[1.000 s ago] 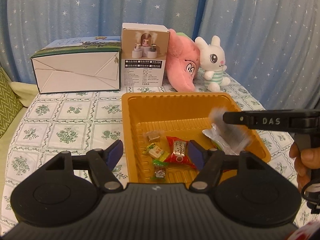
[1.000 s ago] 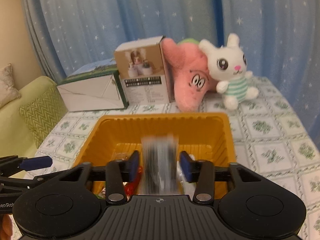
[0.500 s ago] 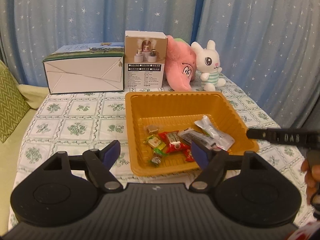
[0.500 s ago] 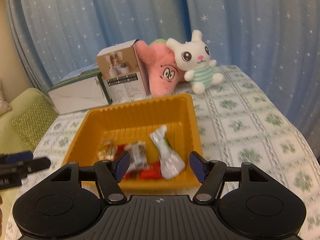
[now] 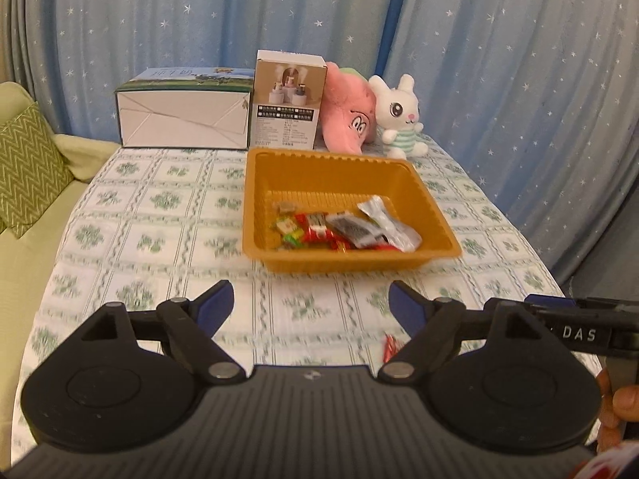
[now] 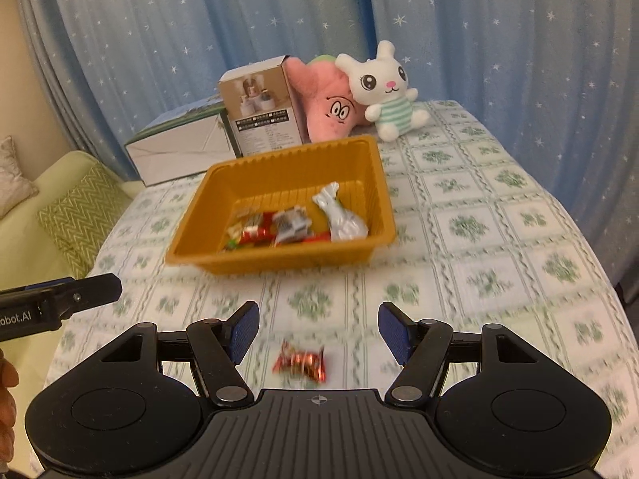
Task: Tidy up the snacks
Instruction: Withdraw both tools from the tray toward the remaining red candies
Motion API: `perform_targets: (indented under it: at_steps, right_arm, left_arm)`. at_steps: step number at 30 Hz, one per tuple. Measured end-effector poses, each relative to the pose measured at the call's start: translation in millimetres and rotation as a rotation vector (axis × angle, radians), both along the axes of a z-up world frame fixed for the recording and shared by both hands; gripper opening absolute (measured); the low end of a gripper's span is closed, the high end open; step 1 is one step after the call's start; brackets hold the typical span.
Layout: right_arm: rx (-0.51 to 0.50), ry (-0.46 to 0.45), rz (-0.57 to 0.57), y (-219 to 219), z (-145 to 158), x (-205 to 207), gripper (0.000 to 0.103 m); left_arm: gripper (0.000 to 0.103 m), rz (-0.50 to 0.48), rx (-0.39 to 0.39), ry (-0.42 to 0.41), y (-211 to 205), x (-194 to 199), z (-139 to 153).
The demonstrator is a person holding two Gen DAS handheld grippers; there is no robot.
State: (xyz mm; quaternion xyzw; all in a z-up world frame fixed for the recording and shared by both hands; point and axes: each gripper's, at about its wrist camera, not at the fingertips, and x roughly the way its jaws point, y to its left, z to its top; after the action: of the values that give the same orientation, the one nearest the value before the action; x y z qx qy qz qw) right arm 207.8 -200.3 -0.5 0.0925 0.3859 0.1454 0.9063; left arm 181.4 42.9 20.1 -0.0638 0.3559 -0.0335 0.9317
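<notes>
An orange tray (image 5: 255,183) (image 6: 191,215) sits mid-table and holds several wrapped snacks, among them a silver packet (image 5: 389,223) (image 6: 339,217) and red candies (image 5: 317,231). One red-wrapped candy (image 6: 299,361) lies loose on the tablecloth near the front edge, just below and between my right fingers; a sliver of it shows in the left wrist view (image 5: 390,346). My left gripper (image 5: 310,304) is open and empty, pulled back from the tray. My right gripper (image 6: 318,329) is open and empty above the loose candy.
Behind the tray stand a white-and-green box (image 5: 183,115), a tall carton (image 5: 287,105), a pink plush (image 5: 349,111) and a white bunny plush (image 5: 399,115). A green sofa with a cushion (image 5: 28,167) lies left. Blue curtains hang behind.
My right gripper dropped a packet into the tray a second ago and opened. Both grippers have since drawn back towards the table's front edge, bringing the loose red candy into view.
</notes>
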Motion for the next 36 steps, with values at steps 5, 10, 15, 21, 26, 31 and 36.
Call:
perform_targets:
  at_steps: [5, 10, 15, 21, 26, 31, 36]
  right_arm:
    - [-0.008, -0.004, 0.002, -11, 7, -33, 0.066]
    - [-0.013, 0.002, -0.014, -22, 16, -57, 0.066]
    - [-0.028, 0.007, -0.004, -28, 20, -76, 0.066]
    - [-0.025, 0.028, -0.011, -36, 17, -92, 0.066]
    - [-0.018, 0.036, -0.018, -42, 14, -97, 0.066]
    - [-0.016, 0.044, -0.024, -44, 11, -99, 0.066]
    - [-0.015, 0.048, -0.037, -46, 6, -99, 0.066]
  left_arm:
    - [0.094, 0.02, -0.02, 0.005, -4, -30, 9]
    - [0.1, 0.024, -0.017, 0.009, -9, -56, 16]
    - [0.102, 0.015, -0.012, 0.018, -14, -77, 17]
    - [0.102, 0.002, 0.004, 0.046, -24, -93, 11]
    - [0.102, -0.008, 0.011, 0.064, -29, -97, 4]
    - [0.102, -0.028, 0.048, 0.058, -36, -102, -1]
    - [0.102, -0.043, 0.035, 0.066, -36, -105, -10]
